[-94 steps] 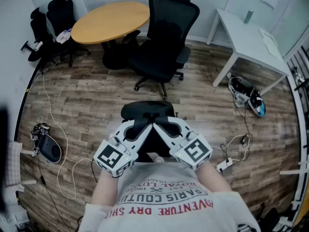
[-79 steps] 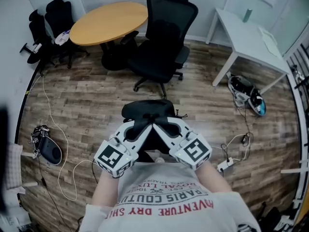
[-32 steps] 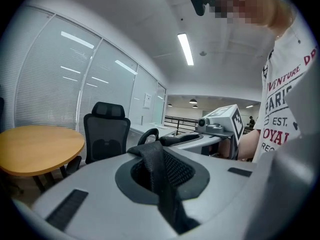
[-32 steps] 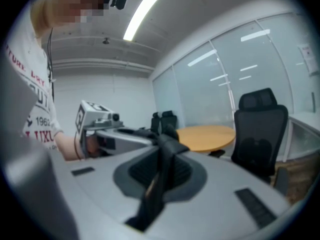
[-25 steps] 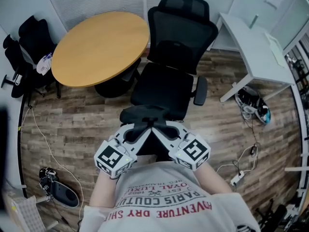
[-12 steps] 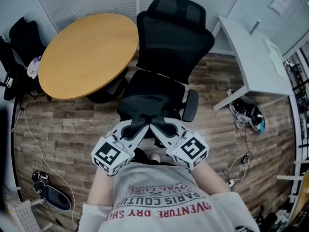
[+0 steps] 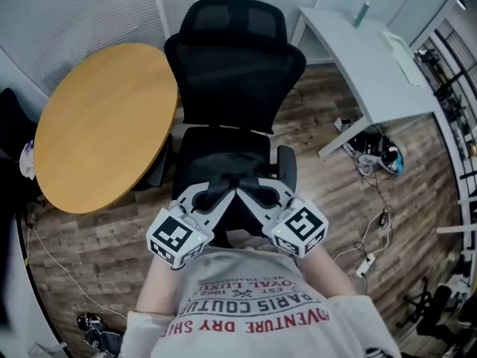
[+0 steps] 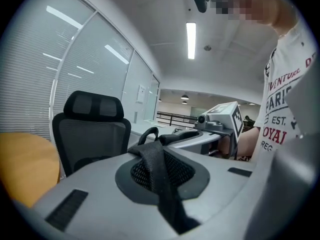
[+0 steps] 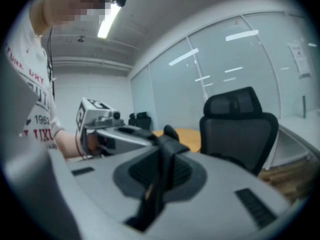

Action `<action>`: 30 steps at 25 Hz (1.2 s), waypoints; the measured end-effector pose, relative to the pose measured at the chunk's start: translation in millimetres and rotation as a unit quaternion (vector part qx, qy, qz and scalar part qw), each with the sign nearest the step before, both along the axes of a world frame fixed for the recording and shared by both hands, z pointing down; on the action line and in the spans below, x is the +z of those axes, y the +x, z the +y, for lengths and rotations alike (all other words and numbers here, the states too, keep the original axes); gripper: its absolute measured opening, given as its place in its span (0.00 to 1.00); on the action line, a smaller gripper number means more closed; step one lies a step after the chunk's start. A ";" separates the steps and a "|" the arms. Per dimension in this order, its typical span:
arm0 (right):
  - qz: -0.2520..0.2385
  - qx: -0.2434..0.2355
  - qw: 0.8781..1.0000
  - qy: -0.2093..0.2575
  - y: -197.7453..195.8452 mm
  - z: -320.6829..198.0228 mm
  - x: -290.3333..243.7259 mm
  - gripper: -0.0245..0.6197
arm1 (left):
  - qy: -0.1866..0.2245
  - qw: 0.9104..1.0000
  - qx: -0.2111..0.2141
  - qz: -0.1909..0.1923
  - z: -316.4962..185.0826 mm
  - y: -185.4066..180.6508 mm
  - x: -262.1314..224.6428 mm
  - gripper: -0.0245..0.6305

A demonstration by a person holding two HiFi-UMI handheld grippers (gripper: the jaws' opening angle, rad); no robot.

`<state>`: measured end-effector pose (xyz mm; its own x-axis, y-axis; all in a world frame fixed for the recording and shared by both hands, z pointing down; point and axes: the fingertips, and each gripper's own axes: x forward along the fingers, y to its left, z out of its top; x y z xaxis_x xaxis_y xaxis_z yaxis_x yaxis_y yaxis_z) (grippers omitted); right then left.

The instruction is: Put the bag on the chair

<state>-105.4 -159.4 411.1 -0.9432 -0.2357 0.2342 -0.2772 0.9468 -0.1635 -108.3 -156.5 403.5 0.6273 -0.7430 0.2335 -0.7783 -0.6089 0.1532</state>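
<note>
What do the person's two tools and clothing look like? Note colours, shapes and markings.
The left tool and right tool are light grey, each carrying a white cube with black square markers. The person wears a white T-shirt with red and dark print.

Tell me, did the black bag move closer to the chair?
Yes. The black fabric bag moved toward the black mesh office chair: floor once separated them, now it overlaps the seat.

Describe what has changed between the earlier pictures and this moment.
The person walked forward with the black fabric bag: the black mesh office chair, earlier across the floor, now stands close in front of the left claw and right claw, and the round wooden table has slid to the left of the view. Both claws stayed shut on the bag's straps.
</note>
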 end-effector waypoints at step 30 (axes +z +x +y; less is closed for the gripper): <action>0.069 0.094 0.991 -0.069 -93.6 -184.7 89.5 0.11 | -0.076 0.989 0.121 -0.031 -190.5 -92.9 90.7 0.11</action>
